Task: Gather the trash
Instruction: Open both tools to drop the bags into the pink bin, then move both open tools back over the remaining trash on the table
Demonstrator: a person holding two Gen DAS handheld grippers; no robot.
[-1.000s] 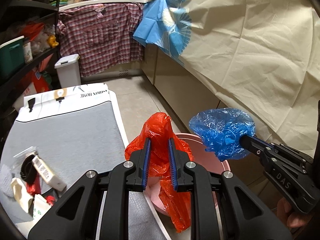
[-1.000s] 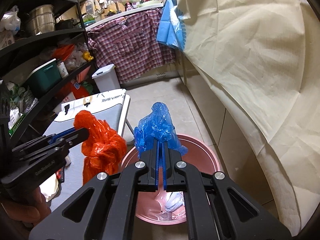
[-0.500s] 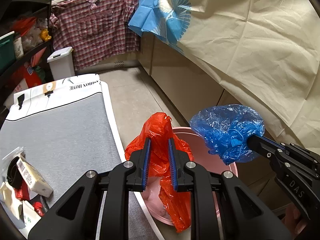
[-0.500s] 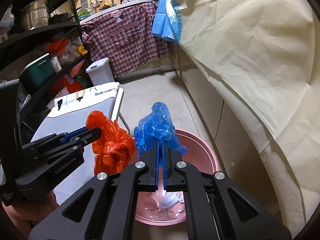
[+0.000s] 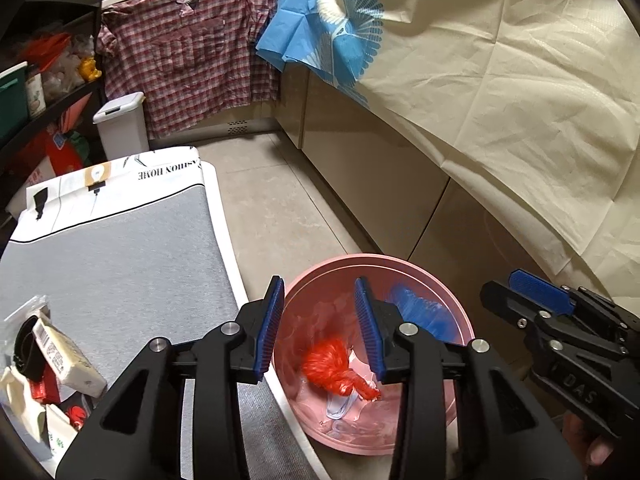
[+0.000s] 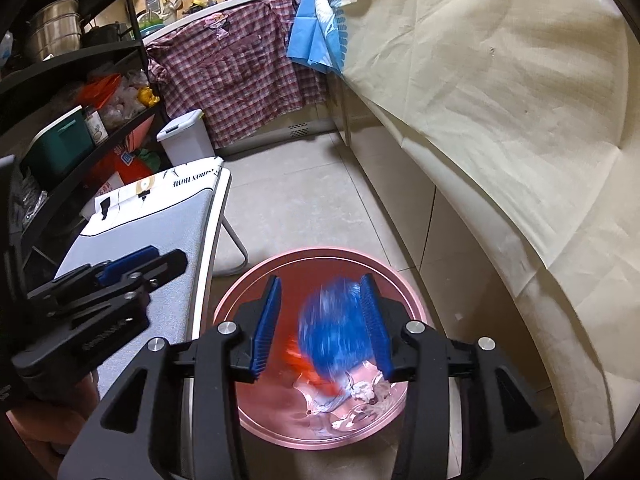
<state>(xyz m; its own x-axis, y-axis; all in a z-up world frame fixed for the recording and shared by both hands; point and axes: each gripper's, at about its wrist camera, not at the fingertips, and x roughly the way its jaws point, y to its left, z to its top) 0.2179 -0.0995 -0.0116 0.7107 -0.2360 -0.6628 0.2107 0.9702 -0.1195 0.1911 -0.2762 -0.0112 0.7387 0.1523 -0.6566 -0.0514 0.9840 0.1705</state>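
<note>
Jaws of left gripper (image 5: 320, 328) apart, nothing between, hovering over pink basin (image 5: 460, 328) on floor. Red bag (image 5: 334, 370) lies inside basin among pale scraps. Right gripper (image 6: 326, 324) jaws also apart, above same basin; blue bag (image 6: 332, 338) motion-blurred between them, touching neither blue pad, over basin interior. In left view blue bag (image 5: 420, 312) blurred against basin's far wall. Grey tabletop (image 5: 120, 264) just beside basin, wrappers (image 5: 56, 356) piled at its near left corner. White bin (image 5: 122, 128) by plaid shirt (image 5: 192, 56).
</note>
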